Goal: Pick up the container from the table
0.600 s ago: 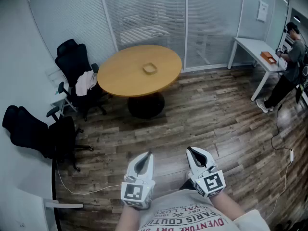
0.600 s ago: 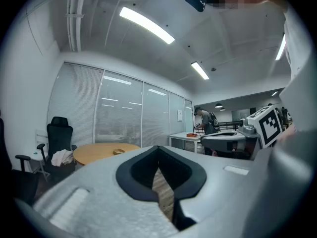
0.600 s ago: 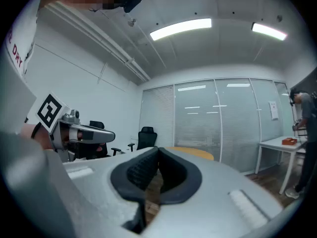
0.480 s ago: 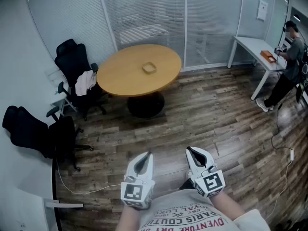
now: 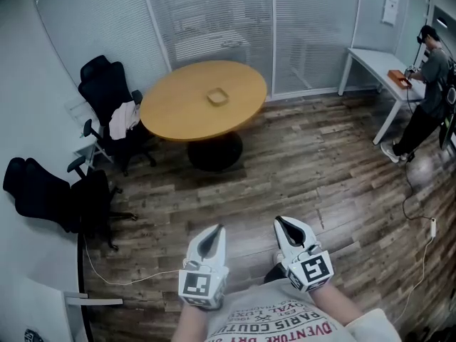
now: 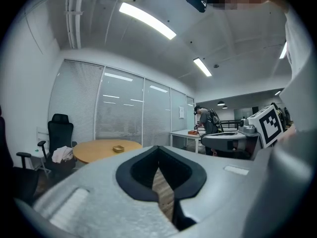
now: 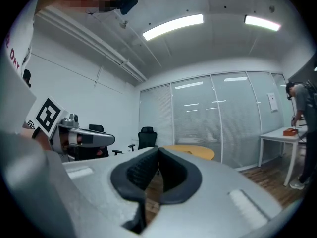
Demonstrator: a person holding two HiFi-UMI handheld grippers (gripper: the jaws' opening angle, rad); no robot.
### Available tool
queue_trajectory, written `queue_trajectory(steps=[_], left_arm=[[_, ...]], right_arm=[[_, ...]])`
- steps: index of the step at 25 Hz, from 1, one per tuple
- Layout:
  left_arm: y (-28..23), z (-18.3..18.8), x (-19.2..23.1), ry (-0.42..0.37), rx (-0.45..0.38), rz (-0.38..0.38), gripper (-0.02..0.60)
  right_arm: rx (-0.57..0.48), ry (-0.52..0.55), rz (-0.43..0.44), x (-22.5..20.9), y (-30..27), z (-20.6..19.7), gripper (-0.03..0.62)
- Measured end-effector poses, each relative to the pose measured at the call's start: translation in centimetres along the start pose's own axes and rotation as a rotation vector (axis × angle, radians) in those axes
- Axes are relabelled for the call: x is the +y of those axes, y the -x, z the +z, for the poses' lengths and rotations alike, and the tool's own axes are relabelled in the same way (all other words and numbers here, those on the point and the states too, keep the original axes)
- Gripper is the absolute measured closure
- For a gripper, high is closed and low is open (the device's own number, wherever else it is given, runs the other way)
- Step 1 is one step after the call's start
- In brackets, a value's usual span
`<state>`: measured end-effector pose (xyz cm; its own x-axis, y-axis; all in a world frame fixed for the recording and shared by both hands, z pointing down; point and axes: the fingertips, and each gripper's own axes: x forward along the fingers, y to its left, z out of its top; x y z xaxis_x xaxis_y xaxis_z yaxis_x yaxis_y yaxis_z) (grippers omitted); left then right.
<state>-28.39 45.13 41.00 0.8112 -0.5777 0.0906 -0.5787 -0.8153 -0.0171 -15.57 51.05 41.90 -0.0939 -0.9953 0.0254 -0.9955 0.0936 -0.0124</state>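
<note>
A small tan container [image 5: 217,96] sits near the middle of a round wooden table [image 5: 171,112] across the room; the left gripper view shows the container [image 6: 118,148] far ahead on the table [image 6: 96,150]. Both grippers are held level close to my body, far from the table. My left gripper [image 5: 214,231] has its jaws together with nothing between them. My right gripper [image 5: 281,223] is likewise shut and empty. In the right gripper view the table [image 7: 198,152] peeks over the jaws.
Black office chairs [image 5: 107,91] stand left of the table, another chair [image 5: 50,191] nearer left. A white desk [image 5: 377,73] is at the right wall, where a person [image 5: 427,98] stands. A cable [image 5: 128,280] lies on the wood floor.
The view has shifted slightly, so the table and container sit a little higher and further left in frame. Both grippers stay as they were.
</note>
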Motion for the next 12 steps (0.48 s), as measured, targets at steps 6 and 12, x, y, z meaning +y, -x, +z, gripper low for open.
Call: queue_trajectory(steps=[6, 12], left_arm=[[-3.6, -0.5, -0.5, 0.013, 0.023, 0.049, 0.575], [-9.1, 0.3, -1.0, 0.045, 0.045, 0.111, 0.575]], right_arm=[[0.028, -0.003, 0.034, -3.9, -1.8, -1.1, 0.591], [0.031, -0.007, 0.066, -9.7, -4.3, -0.7, 0.591]])
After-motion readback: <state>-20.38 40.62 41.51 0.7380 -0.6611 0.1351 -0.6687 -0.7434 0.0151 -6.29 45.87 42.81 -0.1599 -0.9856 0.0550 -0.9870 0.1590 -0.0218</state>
